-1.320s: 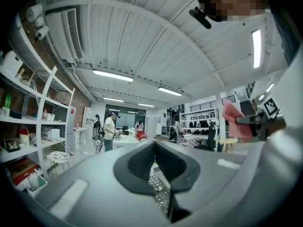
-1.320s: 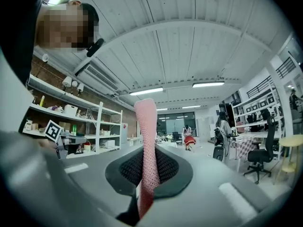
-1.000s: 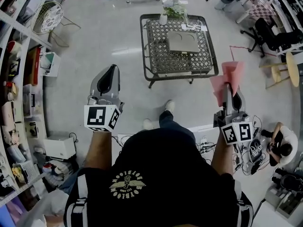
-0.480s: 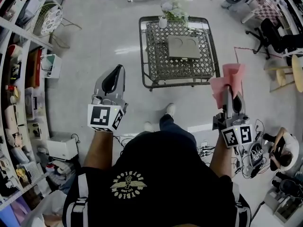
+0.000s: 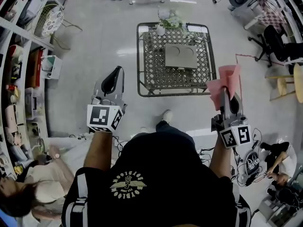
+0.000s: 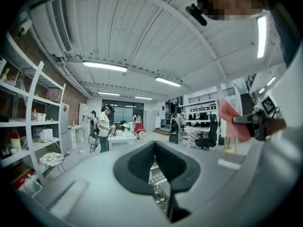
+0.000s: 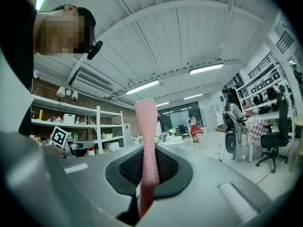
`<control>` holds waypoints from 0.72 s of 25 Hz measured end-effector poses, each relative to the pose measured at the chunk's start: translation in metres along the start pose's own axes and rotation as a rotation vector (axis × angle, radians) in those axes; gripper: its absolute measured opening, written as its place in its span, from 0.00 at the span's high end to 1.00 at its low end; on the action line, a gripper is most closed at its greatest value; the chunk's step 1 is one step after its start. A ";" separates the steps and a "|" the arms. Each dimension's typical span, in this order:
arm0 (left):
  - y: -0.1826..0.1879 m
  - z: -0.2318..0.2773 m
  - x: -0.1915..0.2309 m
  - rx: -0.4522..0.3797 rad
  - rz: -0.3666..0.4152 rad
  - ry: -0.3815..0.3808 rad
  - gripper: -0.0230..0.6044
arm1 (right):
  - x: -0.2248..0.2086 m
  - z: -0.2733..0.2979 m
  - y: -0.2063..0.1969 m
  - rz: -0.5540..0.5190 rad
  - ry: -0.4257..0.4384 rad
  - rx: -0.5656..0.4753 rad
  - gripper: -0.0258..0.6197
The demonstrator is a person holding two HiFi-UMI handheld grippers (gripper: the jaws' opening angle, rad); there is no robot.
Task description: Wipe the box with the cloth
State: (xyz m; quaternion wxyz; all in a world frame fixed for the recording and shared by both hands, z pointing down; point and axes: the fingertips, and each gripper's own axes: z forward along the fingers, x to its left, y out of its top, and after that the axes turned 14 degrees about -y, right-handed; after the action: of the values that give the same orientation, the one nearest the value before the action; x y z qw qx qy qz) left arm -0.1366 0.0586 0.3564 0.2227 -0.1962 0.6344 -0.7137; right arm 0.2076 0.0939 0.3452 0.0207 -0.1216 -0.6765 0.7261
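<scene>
A flat grey box (image 5: 181,56) lies on a low table with a lattice top (image 5: 147,74), ahead of me on the floor. My right gripper (image 5: 224,92) is shut on a pink cloth (image 5: 223,81), held up in the air to the right of the table and short of it. In the right gripper view the cloth (image 7: 147,131) stands up between the jaws of that gripper (image 7: 144,162). My left gripper (image 5: 115,74) hangs left of the table, shut with nothing in it; the left gripper view shows its jaws (image 6: 154,148) closed.
A small plant and vase (image 5: 166,19) stand at the table's far edge. Shelves (image 5: 19,79) line the left wall, with a fan (image 5: 49,18) near them. One person (image 5: 33,188) is at lower left and another sits at lower right (image 5: 280,167). Chairs (image 5: 279,41) fill the right side.
The table sits slightly nearer and lower in the head view. Both grippers keep nearly the same pose, cloth still held. A person has come into view at lower left.
</scene>
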 end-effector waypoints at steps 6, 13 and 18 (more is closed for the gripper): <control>-0.007 0.009 -0.014 -0.017 0.013 0.049 0.96 | -0.021 0.009 -0.009 0.005 0.059 -0.020 0.93; 0.011 0.049 -0.017 -0.010 0.016 0.126 0.96 | -0.058 0.060 0.005 0.038 0.153 -0.014 0.93; 0.014 0.058 -0.013 0.010 0.026 0.147 0.96 | -0.062 0.086 0.001 0.056 0.183 -0.005 0.93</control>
State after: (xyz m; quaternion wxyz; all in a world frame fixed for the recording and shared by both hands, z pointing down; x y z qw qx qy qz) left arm -0.0918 0.0171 0.3496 0.1855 -0.1338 0.6480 -0.7265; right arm 0.2499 -0.0020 0.3581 0.0616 -0.2064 -0.6697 0.7107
